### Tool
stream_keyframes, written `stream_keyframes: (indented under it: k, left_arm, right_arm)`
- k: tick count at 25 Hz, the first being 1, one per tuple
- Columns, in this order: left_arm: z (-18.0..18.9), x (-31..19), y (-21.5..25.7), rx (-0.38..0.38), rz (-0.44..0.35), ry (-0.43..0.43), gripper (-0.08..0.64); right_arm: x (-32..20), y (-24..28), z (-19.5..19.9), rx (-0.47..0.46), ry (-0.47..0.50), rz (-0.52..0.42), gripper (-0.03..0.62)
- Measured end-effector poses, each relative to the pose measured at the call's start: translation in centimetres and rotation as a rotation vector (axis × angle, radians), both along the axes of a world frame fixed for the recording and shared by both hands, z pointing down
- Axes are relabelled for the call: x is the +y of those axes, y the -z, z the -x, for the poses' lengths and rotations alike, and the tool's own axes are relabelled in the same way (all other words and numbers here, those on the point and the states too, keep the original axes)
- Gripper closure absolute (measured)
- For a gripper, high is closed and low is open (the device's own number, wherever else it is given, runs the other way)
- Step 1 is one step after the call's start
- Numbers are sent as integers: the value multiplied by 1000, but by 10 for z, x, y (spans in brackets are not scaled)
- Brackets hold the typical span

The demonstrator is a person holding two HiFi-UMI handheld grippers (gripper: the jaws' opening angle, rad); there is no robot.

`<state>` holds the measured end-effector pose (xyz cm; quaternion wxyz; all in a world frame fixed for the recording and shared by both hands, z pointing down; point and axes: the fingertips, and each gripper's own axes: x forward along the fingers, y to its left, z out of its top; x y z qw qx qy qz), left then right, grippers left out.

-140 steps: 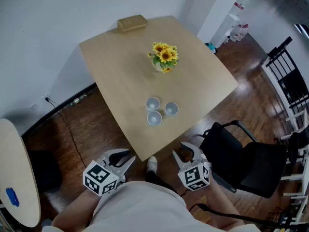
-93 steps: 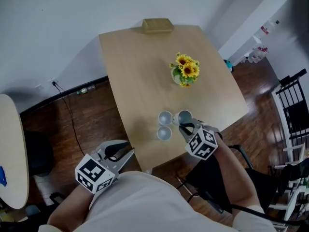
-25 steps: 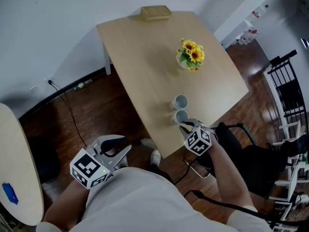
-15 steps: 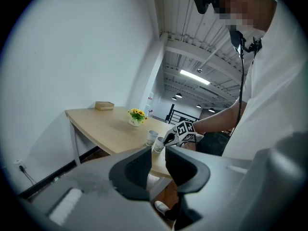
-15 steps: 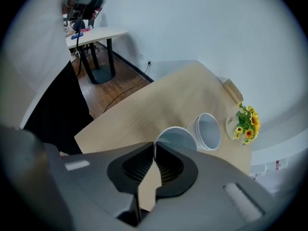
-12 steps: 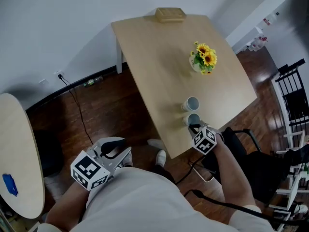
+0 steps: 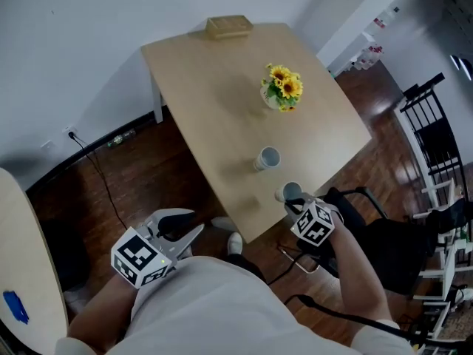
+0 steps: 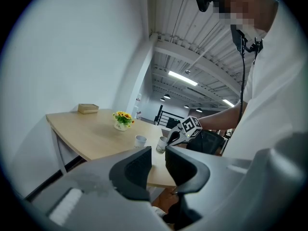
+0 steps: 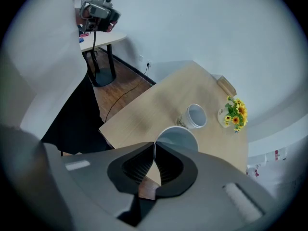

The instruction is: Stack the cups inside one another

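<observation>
My left gripper (image 7: pixel 194 230) hangs off the tabletop (image 7: pixel 199 87), out past its near corner and above the dark wood floor (image 7: pixel 148 176). Its fingers (image 8: pixel 137 170) stand a narrow gap apart with nothing between them, pointing roughly level toward the table.

On the tabletop, a flat tan box (image 7: pixel 228 26) lies against the far edge. A small vase of sunflowers (image 7: pixel 281 87) stands upright in the far right part of the wood, well clear of every edge. Nearer to me, about midway between the vase and the near right edge, the other cup (image 7: pixel 268 157) stands upright and alone with its mouth open to the ceiling. Nothing touches it.

My right gripper (image 9: pixel 155 162) points steeply down at the near right edge of the tabletop, not far from the near corner. Its fingers (image 9: pixel 139 170) are drawn almost together, pinching the thin wall of the held cup (image 9: pixel 178 134), one finger inside the rim and one outside. That cup stays mouth up, just beside the other cup but apart from it. Whether its base clears the wood I cannot tell.

A black chair (image 7: pixel 392 250) stands on the floor beyond that edge, to the right of my right arm.
</observation>
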<state>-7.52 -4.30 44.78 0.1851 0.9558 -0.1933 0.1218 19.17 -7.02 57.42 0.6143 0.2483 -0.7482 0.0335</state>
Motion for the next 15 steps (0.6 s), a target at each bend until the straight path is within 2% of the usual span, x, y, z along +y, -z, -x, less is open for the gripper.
stream_keyframes:
  k: [8, 15]
  left_arm:
    - [-28, -8, 8, 17, -12, 28, 463]
    - [-38, -12, 7, 16, 3, 149, 463]
  right_arm:
    - [-28, 44, -10, -33, 50, -30, 574]
    - [-74, 61, -6, -63, 157, -34, 574]
